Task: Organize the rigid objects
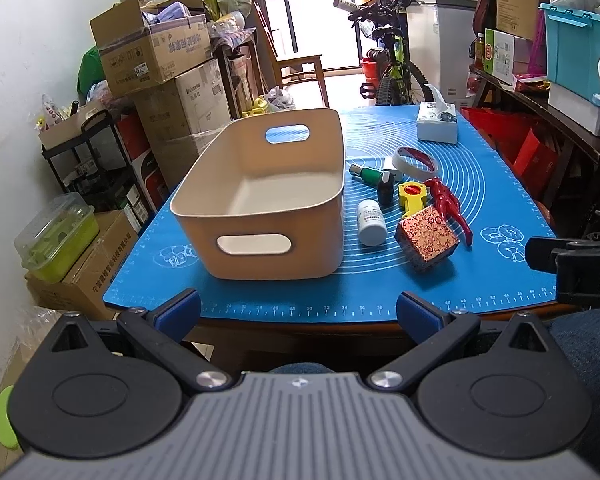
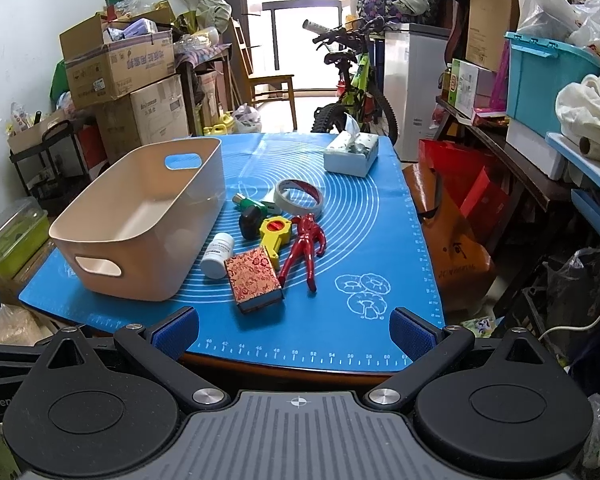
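Both tongs, left gripper (image 1: 298,312) and right gripper (image 2: 294,330), gape wide, empty, low in frame; bin (image 1: 268,200) sits empty, centre-left, awaiting the items.

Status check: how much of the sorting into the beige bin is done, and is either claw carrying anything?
Nothing is done yet: the beige bin looks empty. Nothing is in hand: the left claw and right claw are both open, short of the mat. Left to sort: white pill bottle, patterned box, red figure, yellow tool, tape roll and green bottle.
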`<state>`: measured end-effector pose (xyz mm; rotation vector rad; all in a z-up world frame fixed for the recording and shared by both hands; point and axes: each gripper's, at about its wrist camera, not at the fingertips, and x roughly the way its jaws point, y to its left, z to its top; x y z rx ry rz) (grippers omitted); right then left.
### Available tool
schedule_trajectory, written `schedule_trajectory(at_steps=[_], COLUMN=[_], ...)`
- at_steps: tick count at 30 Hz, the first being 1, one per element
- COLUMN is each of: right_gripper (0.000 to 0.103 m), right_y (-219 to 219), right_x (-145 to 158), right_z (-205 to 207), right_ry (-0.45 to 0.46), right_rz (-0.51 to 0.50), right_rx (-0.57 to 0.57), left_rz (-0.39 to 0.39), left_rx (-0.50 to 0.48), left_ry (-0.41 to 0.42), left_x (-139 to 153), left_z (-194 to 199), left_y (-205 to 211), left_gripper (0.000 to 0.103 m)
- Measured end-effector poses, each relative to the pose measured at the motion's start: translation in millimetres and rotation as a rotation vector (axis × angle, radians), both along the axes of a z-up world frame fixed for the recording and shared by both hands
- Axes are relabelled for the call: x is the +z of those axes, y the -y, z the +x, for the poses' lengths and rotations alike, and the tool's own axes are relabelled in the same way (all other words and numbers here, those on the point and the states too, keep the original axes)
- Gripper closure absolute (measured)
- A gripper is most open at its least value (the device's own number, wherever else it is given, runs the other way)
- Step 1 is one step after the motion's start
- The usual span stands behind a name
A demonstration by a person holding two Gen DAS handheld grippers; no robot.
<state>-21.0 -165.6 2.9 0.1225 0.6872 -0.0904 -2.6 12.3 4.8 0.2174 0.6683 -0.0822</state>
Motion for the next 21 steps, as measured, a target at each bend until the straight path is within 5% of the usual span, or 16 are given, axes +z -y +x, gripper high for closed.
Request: schedule_trajectory(at_steps=[6,11,21], right_gripper=[0.002,0.002,0.002], right_y=[0.4,0.8,-22.3], right_x=[11.9,18.6,0.7], right_z=[13.2,37.8,101.1], right_ry=[0.016,0.043,-0.004], right_rz=[0.049,0.092,0.077], right_rx=[-0.008,-0.014,0.038], left_rz=[-0.039,0.009,-0.016], left_rx=[0.019,0.042,0.116], left_ry=[-0.001,0.064,0.024], left_x=[15.5,34.8,42.1], left_z=[11.5,26.8,108.2], left_y=[-9.8,-17.7,-47.4], left_gripper=[0.0,0.0,0.0])
